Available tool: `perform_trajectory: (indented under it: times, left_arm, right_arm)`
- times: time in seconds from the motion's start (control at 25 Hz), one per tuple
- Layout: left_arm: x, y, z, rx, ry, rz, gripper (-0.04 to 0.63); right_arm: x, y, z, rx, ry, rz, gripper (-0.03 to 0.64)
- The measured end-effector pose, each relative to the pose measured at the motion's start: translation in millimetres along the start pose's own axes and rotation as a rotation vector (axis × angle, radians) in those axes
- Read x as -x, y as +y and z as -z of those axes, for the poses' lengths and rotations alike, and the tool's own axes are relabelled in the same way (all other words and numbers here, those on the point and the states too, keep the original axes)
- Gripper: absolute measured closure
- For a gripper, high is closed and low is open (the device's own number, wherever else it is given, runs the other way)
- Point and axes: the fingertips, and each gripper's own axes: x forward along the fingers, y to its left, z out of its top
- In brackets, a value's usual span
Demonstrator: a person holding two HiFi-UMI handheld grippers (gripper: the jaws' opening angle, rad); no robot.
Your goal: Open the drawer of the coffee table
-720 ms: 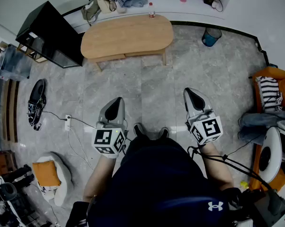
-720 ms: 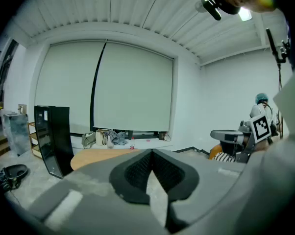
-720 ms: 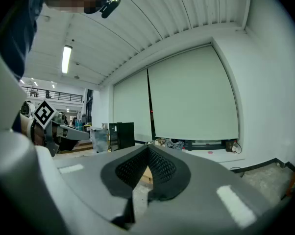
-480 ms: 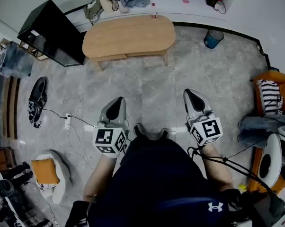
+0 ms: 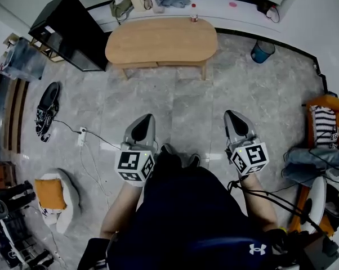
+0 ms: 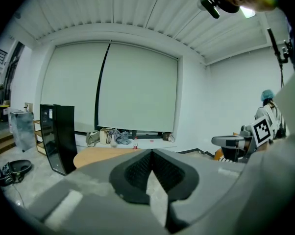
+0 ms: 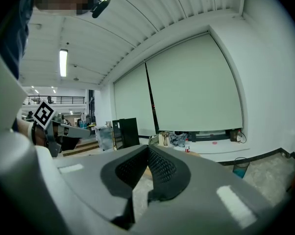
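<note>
**Both tongs shut and empty, coffee table well ahead**

In the head view the left gripper (image 5: pixel 145 118) and the right gripper (image 5: pixel 231 115) are held side by side above the grey tiled floor (image 5: pixel 186 103). Each gripper view shows its jaws pressed together at the tips with nothing pinched between them. The coffee table (image 5: pixel 161 41), with an oval wooden top, stands well apart from both at 12 o'clock. A small bottle (image 5: pixel 194 18) stands at its far edge. The wooden strip (image 5: pixel 158 65) under its near edge may be the drawer front, though it is too small to tell. A black cabinet (image 5: pixel 74 30) stands at 10 o'clock and a blue bin (image 5: pixel 262 51) at 1 o'clock.
</note>
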Motion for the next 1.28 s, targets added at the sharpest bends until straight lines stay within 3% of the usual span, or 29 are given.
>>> perform_trajectory:
  times: [0.44,0.84,1.04,1.28]
  left_arm:
    - [-47,48,4,0.038,0.040,0.023,0.594]
    - [-121,81,-12,0.059,0.050,0.142,0.594]
    - [-144,101,-17,0.071,0.051,0.163,0.594]
    - [-167,112,-8,0.086,0.089,0.194,0.594]
  right_arm:
    - [-49,-17,2,-0.026,0.044,0.063,0.615]
    - [-108,-62,-29,-0.028,0.050,0.192,0.615]
    - [-143,-56,-44,0.031,0.066,0.184,0.614]
    - [-172,-51,-54,-0.020,0.013,0.134,0.614]
